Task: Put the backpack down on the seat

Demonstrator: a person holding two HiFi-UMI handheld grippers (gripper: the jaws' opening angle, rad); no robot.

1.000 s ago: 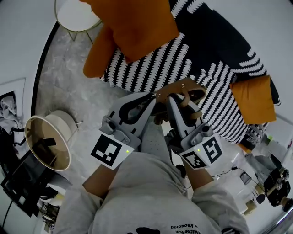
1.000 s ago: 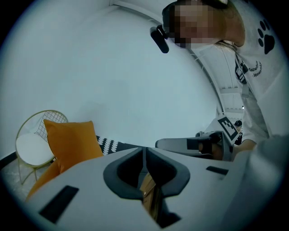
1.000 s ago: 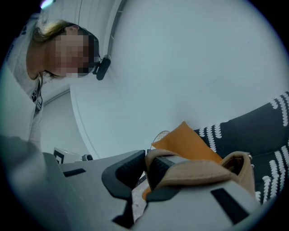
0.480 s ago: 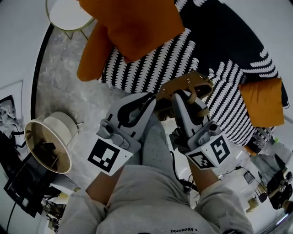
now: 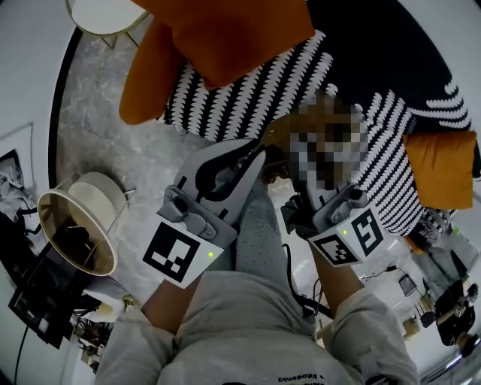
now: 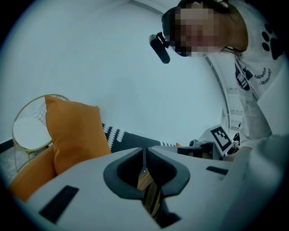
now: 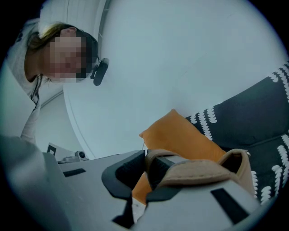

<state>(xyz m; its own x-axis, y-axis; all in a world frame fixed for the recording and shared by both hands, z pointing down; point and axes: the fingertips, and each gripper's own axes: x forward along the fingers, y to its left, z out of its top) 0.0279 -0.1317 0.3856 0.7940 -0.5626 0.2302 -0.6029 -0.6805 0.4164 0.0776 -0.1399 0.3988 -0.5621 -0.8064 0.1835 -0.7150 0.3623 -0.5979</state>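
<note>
Left gripper [image 6: 144, 152]: we see its jaws pressed together on a striped strap [image 6: 149, 191], brown and gold, which runs between the pads toward the camera.
Right gripper [image 7: 146, 159]: its jaws are clamped on a tan strap [image 7: 198, 170]. The webbing comes up through the gap and folds over the jaw on the right of that view, ending in a loop.
Cubes: in the head view the left cube [image 5: 180, 252] and the right cube [image 5: 352, 237] sit nearest us. Both grippers point away from us, side by side, with their tips near each other.
Knee [image 5: 259, 225]: a grey trouser leg lies between the two grippers, under them.
Backpack [image 5: 275, 137]: it is tan and sits at the gripper tips, over the sofa's front edge. Most of it is hidden from us, and we cannot tell whether it rests on the seat.
Sofa [image 5: 248, 94]: it is black with rows of white marks and starts just beyond the tips.
Big cushion [image 5: 225, 30]: orange, at the sofa's left end in the head view.
Small cushion [image 5: 440, 169]: orange, at the sofa's right end.
Floor [image 5: 98, 143]: grey and marbled, left of the sofa.
Lamp [image 5: 75, 229]: a pale round shade at lower left. We look down into its top.
Table [image 5: 94, 11]: a round white top on thin gold legs, at the far upper left.
</note>
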